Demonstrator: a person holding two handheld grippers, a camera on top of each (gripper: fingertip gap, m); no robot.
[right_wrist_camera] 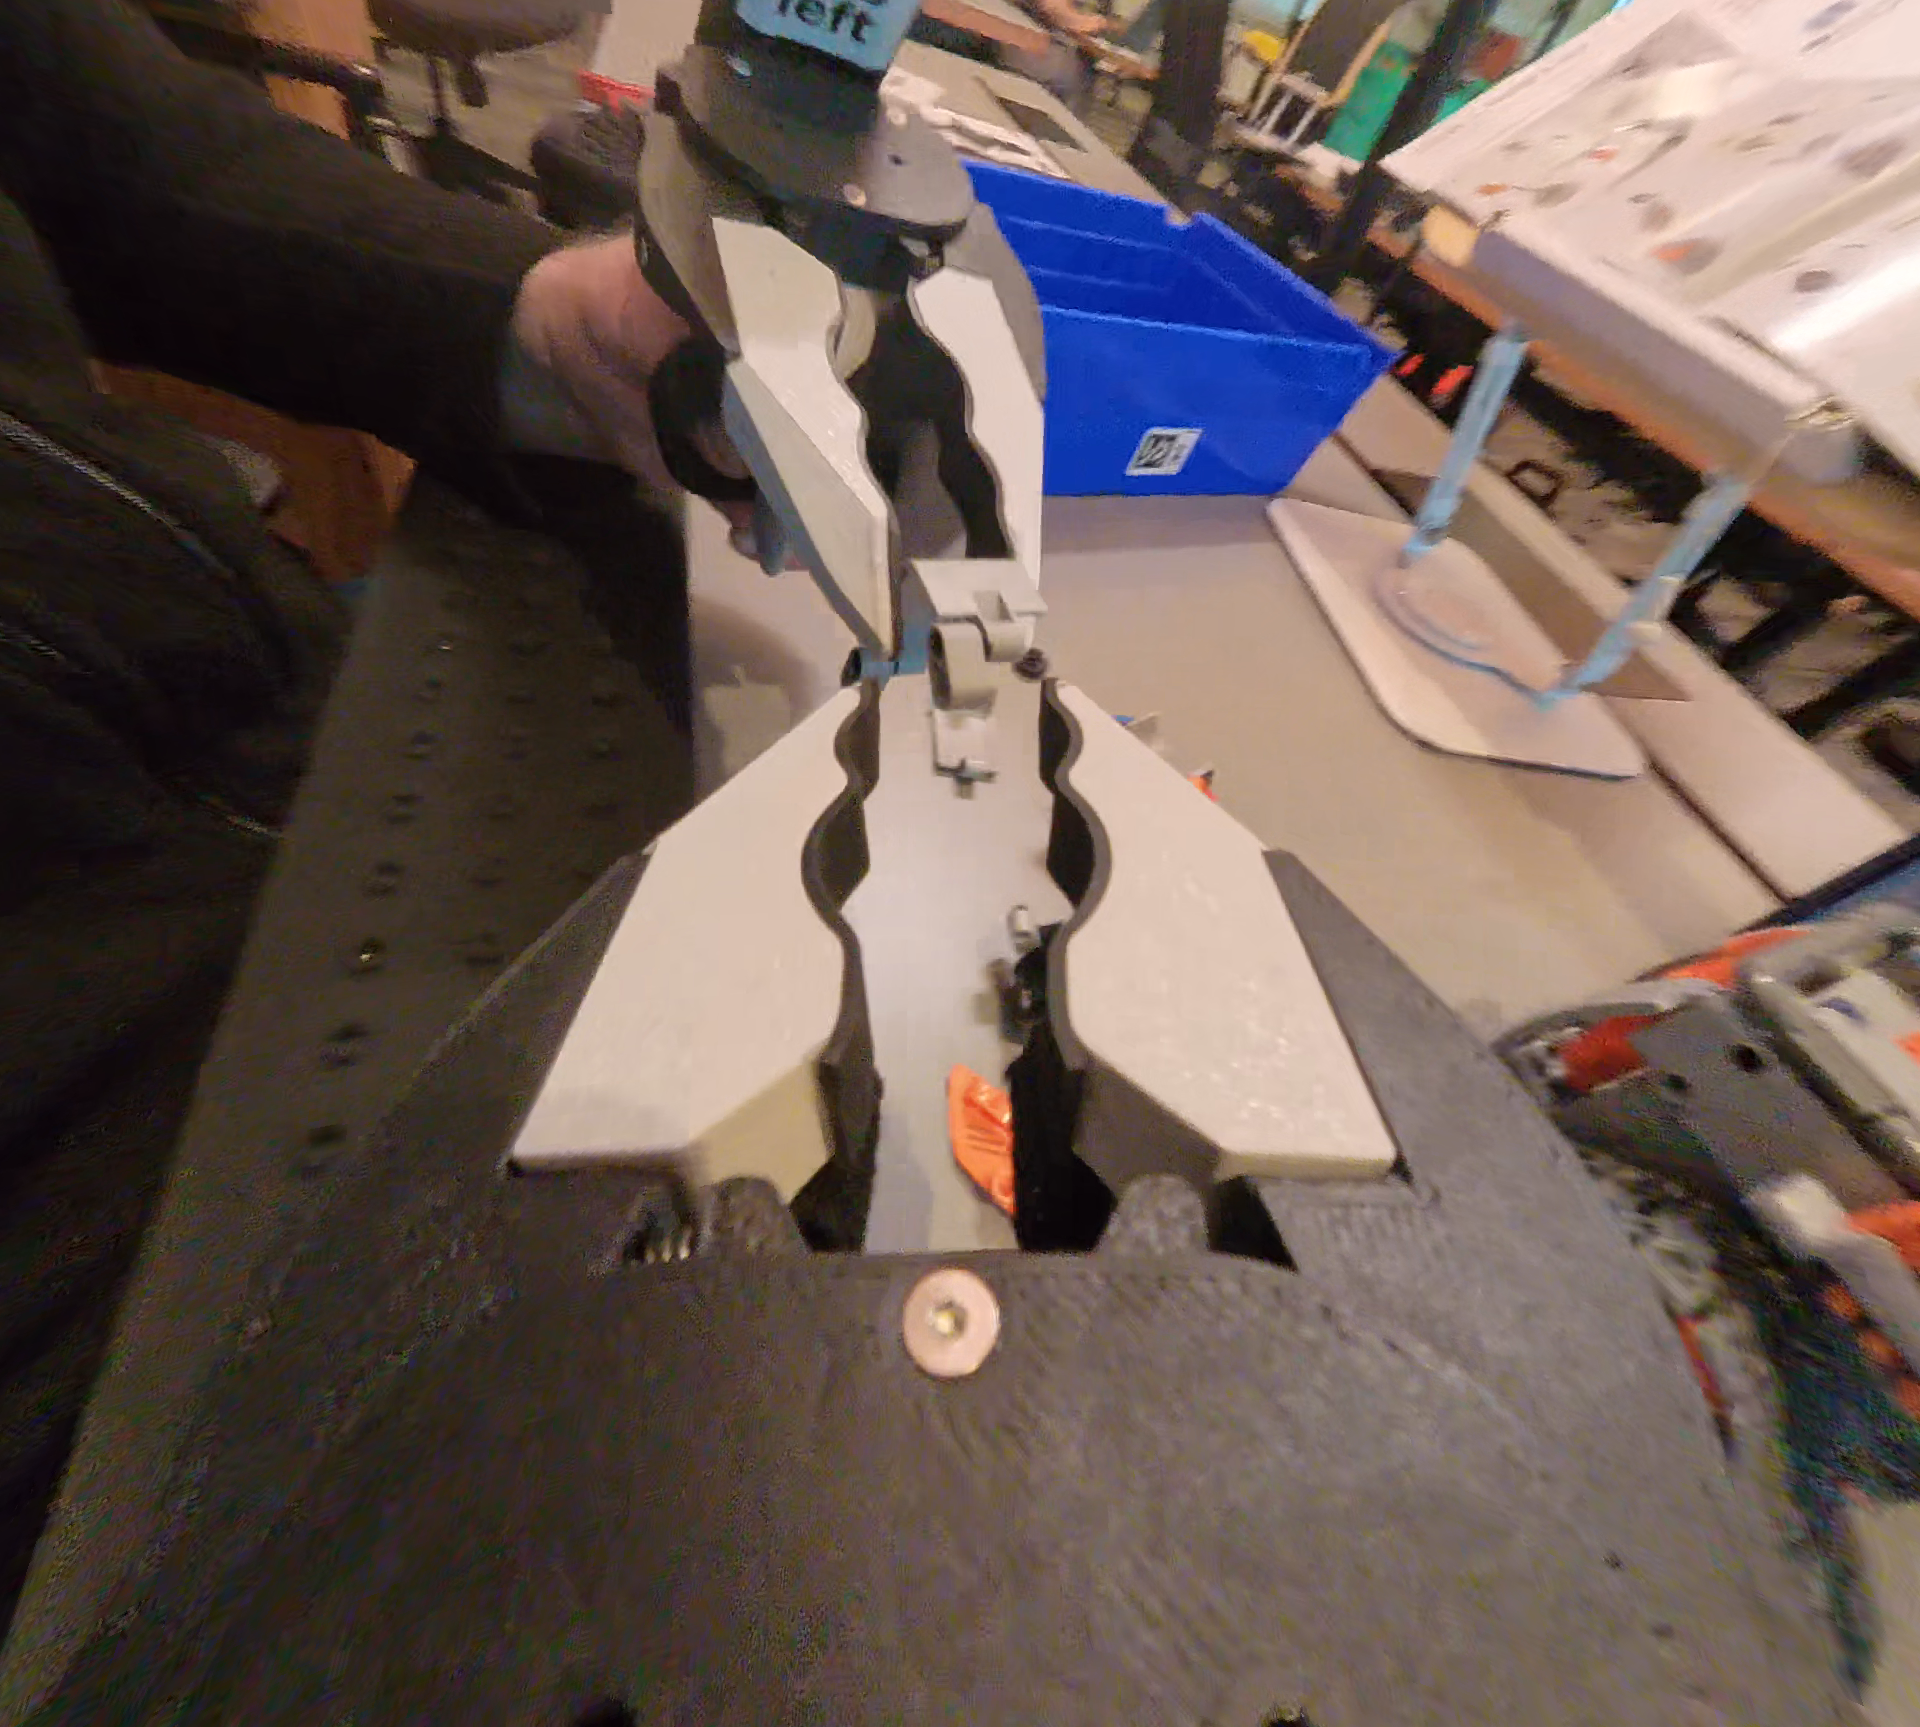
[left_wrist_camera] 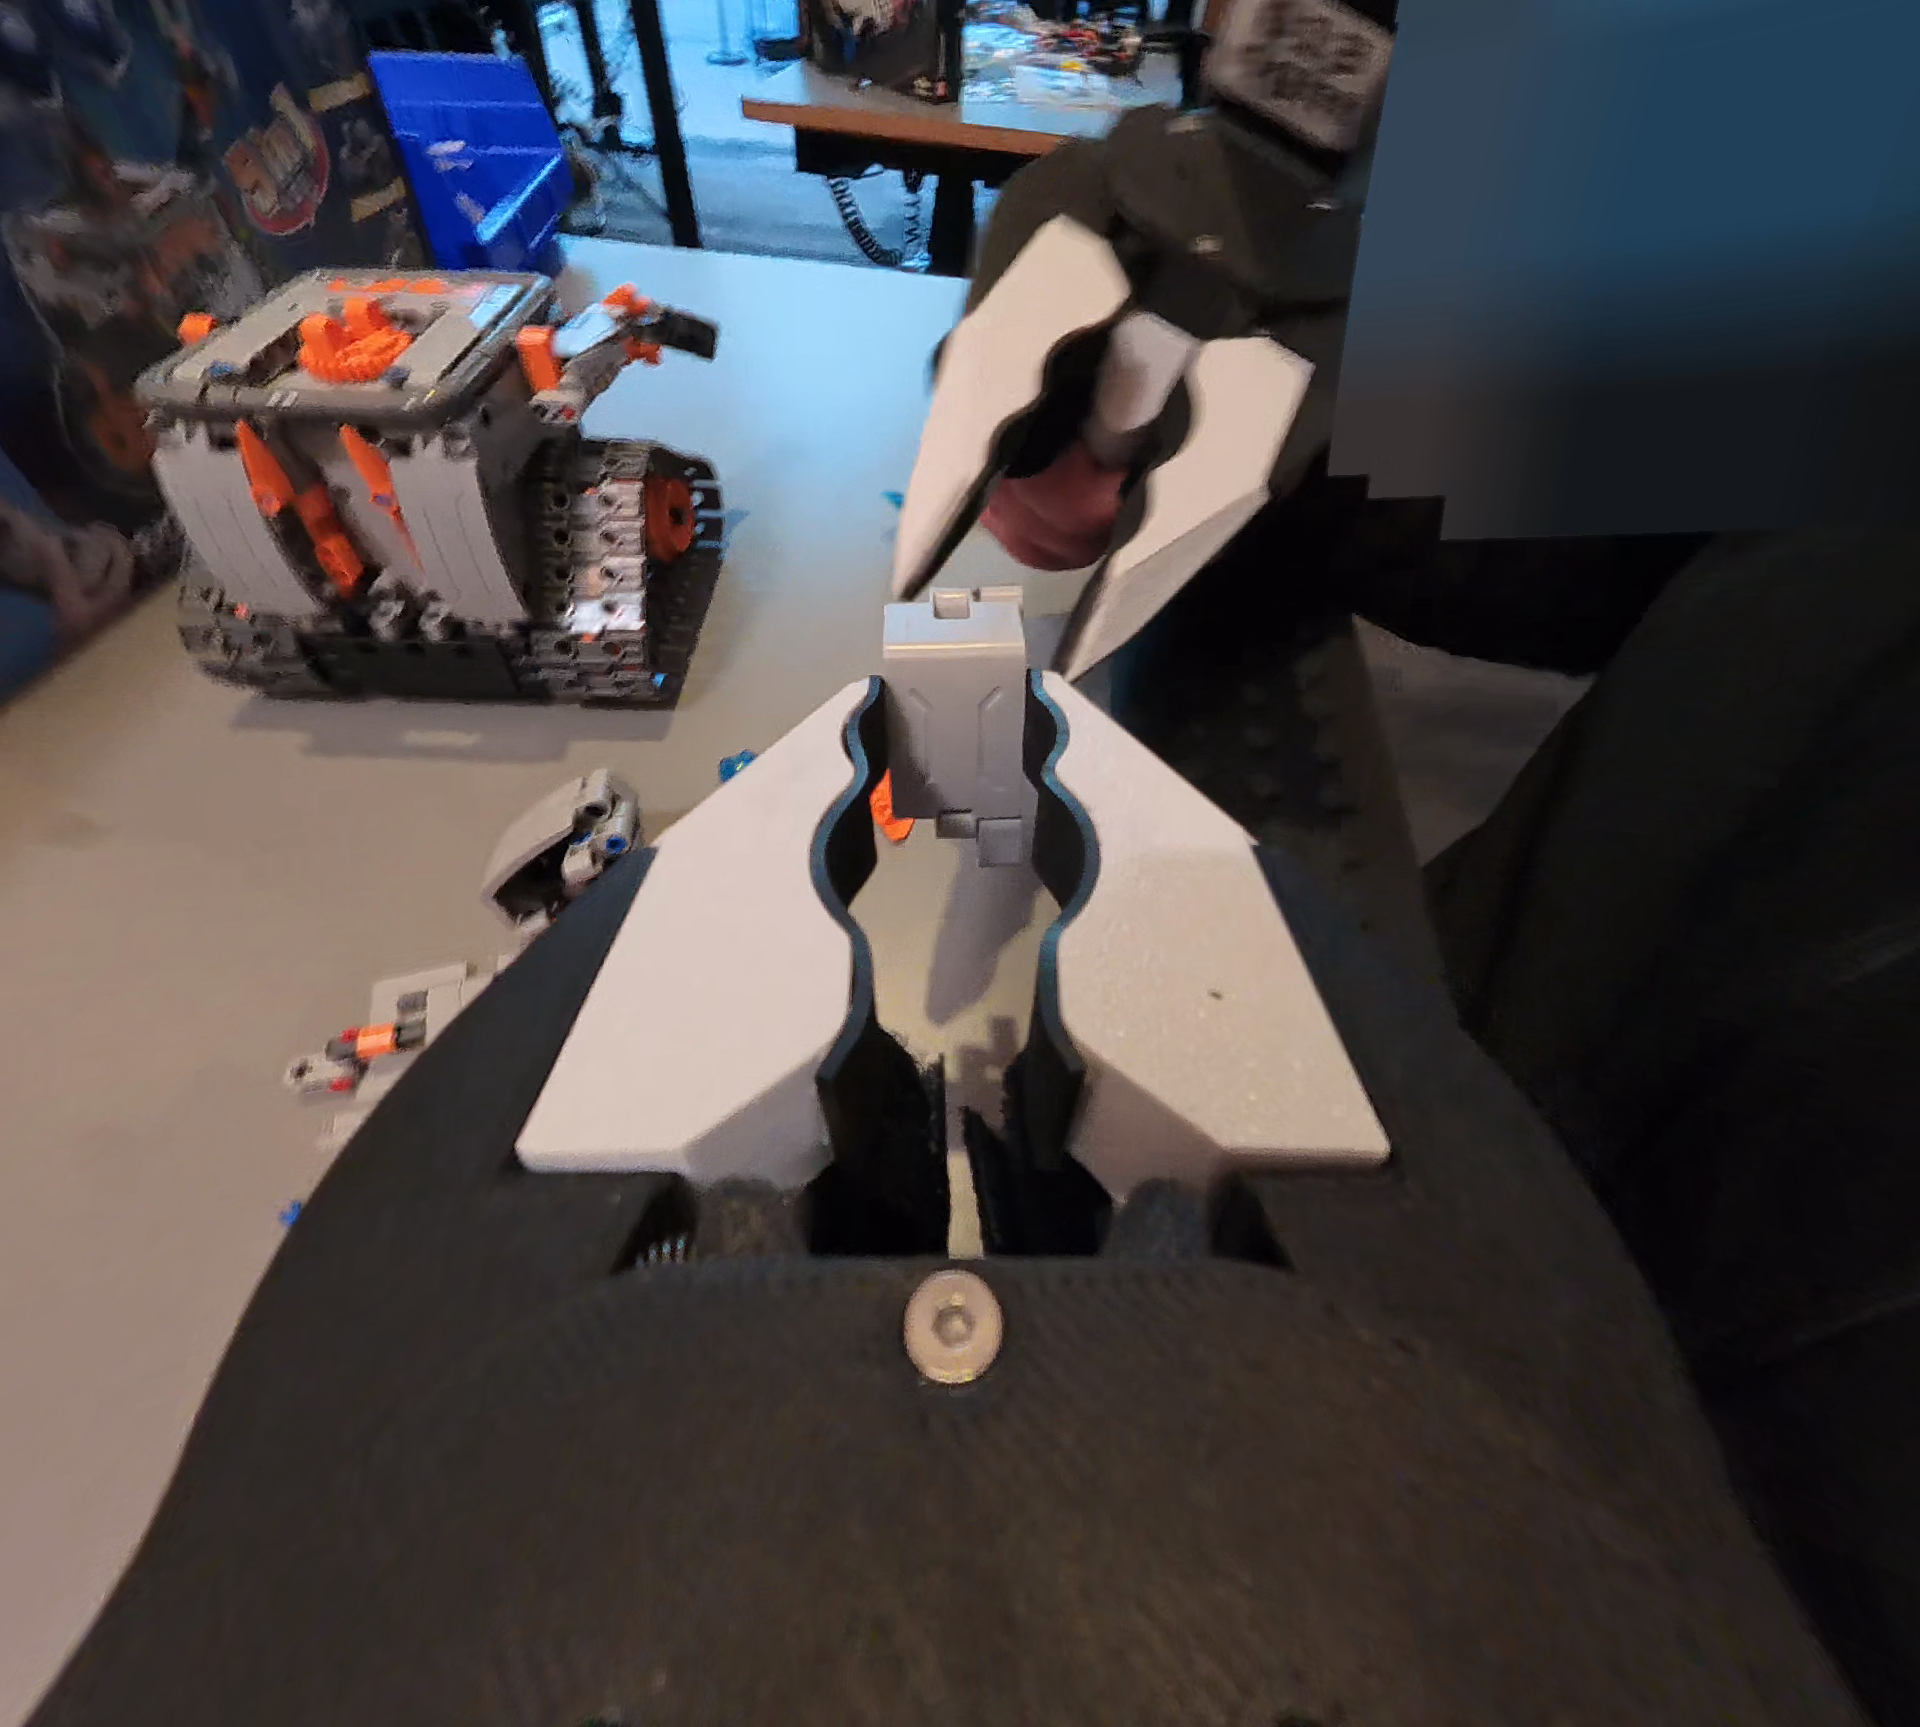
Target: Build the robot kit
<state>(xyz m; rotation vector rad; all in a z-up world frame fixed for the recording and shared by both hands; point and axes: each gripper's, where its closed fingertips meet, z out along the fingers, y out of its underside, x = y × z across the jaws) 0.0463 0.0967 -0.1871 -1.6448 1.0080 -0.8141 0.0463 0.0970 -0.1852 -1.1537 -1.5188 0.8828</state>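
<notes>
My left gripper (left_wrist_camera: 954, 690) is shut on a grey brick panel (left_wrist_camera: 954, 732) and holds it upright above the table. In the right wrist view the left gripper (right_wrist_camera: 956, 628) comes down from above, with the panel's hinged grey end (right_wrist_camera: 961, 669) hanging from its tips. My right gripper (right_wrist_camera: 956, 690) is open, its jaws on either side of that hinged end without clearly touching it. In the left wrist view the right gripper (left_wrist_camera: 987, 628) points down at the panel's top edge, jaws spread wide. A person's hand (right_wrist_camera: 592, 347) holds the left gripper.
A grey, black and orange tracked brick model (left_wrist_camera: 416, 493) stands left on the table (left_wrist_camera: 810, 389); it also shows at the lower right (right_wrist_camera: 1714, 1054). Loose pieces (left_wrist_camera: 566, 836) (left_wrist_camera: 364, 1043) and an orange part (right_wrist_camera: 982, 1132) lie nearby. A blue bin (right_wrist_camera: 1164, 347) and a sheet stand (right_wrist_camera: 1455, 638) are behind. My two grippers' fingertips are within a few centimetres of each other.
</notes>
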